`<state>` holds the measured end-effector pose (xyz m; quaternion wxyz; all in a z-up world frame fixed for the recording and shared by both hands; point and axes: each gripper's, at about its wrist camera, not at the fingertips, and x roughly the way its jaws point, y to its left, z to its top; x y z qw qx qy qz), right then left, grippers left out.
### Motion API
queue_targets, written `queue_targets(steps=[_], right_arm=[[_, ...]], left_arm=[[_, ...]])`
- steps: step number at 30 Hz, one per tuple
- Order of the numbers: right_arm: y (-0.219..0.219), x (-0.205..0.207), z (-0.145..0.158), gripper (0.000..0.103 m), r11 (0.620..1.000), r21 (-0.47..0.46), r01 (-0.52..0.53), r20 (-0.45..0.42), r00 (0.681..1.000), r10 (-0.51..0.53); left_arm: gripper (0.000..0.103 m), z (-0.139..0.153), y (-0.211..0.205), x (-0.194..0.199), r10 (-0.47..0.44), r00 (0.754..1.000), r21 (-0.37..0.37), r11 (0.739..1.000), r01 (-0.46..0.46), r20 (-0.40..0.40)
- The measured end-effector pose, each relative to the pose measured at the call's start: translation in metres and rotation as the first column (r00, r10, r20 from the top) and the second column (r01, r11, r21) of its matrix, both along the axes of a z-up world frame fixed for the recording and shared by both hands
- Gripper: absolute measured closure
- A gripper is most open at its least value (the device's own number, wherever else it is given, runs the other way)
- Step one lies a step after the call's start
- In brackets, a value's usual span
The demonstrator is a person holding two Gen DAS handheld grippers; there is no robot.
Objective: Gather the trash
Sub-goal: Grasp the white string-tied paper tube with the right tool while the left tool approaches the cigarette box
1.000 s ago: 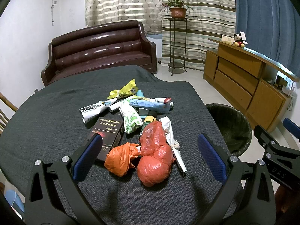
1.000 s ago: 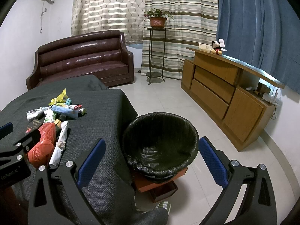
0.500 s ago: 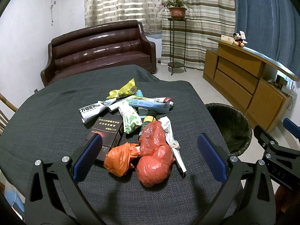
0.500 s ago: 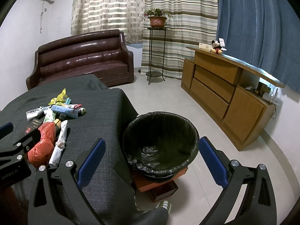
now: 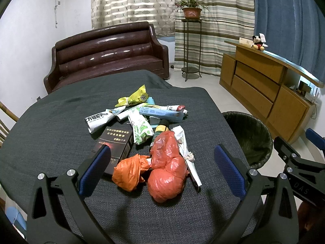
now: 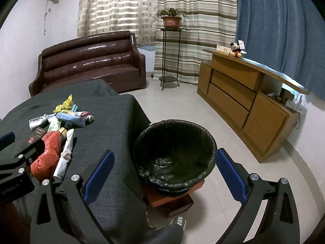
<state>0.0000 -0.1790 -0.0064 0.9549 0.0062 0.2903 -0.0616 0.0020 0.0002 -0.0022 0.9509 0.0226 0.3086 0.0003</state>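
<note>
Left gripper [image 5: 162, 170] hung spread wide over the red bag [image 5: 167, 168] (no contact). Right gripper [image 6: 164, 172] gaped above the lined bin [image 6: 174, 152].

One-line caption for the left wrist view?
Open left gripper over trash pile on table; bin at right.

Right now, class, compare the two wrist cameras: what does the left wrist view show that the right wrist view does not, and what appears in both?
Only the left wrist view shows the orange bag beside the red bag and the full black box.

Only the right wrist view shows inside the trash bin, lined with black plastic, and the red stand beneath it.

Both show the trash pile on the grey table, the sofa, the potted plant, the wooden cabinet, and both claws open: left claw, right claw.
</note>
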Motion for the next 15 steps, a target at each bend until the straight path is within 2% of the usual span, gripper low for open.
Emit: queue_targets(steps=[10,15], right_arm=[[0.004,0.000,-0.005,0.006,1.000,-0.002,0.002,-0.005,1.000,-0.002],[0.008,0.002,-0.013,0.006,1.000,-0.005,-0.003,-0.022,1.000,0.003]], left_arm=[[0.004,-0.001,0.001,0.000,0.004,1.000,0.005,1.000,-0.004,-0.001],[0.005,-0.009,0.018,0.001,0.028,1.000,0.000,1.000,-0.028,-0.011]])
